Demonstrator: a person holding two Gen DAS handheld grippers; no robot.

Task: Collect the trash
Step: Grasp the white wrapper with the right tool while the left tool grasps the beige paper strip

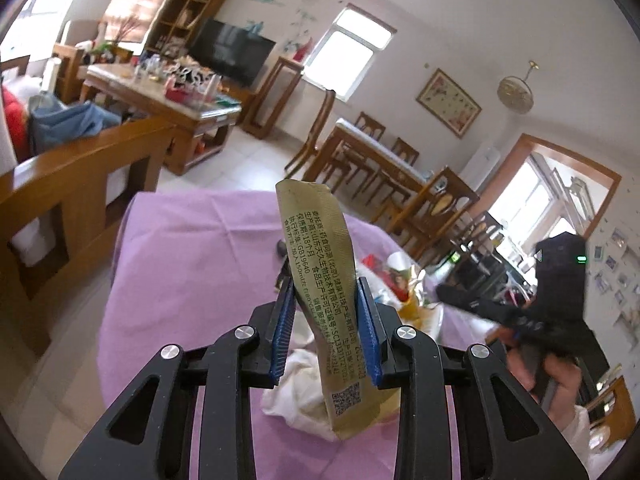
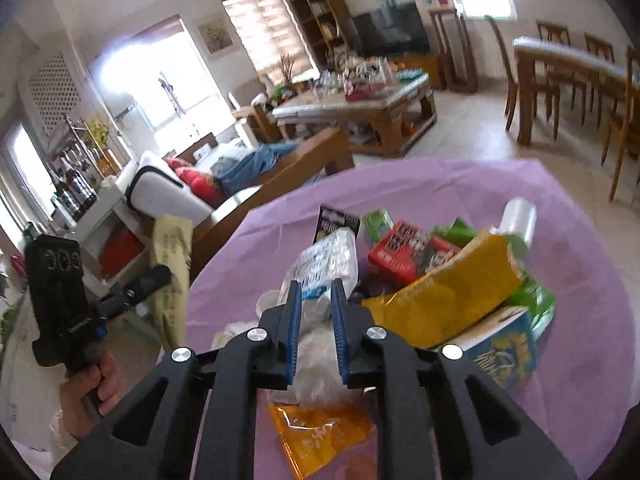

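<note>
Trash pile (image 2: 440, 280) fills only the right view; left tongs (image 1: 326, 292) clamp a gold sachet (image 1: 320, 264), right tongs (image 2: 316, 292) pinch clear plastic (image 2: 316, 312).

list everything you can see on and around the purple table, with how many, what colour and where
Tablecloth: one, purple, covering the table.
Sachet: one, gold with printed text, upright between the left gripper's fingers.
Clear plastic wrapper: one, transparent with print, at the right gripper's tips.
Yellow bag: one, yellow, middle of the trash pile.
Red packet: one, red and black, behind the yellow bag.
Blue box: one, blue, right edge of the pile.
Orange wrapper: one, orange, on the cloth under the right gripper.
Coffee table: one, wooden, cluttered, beyond the purple table.
Television: one, black, far wall.
Left gripper: black, blue fingers, clamping the sachet.
Right gripper: black, blue fingers, closed on the wrapper.
</note>
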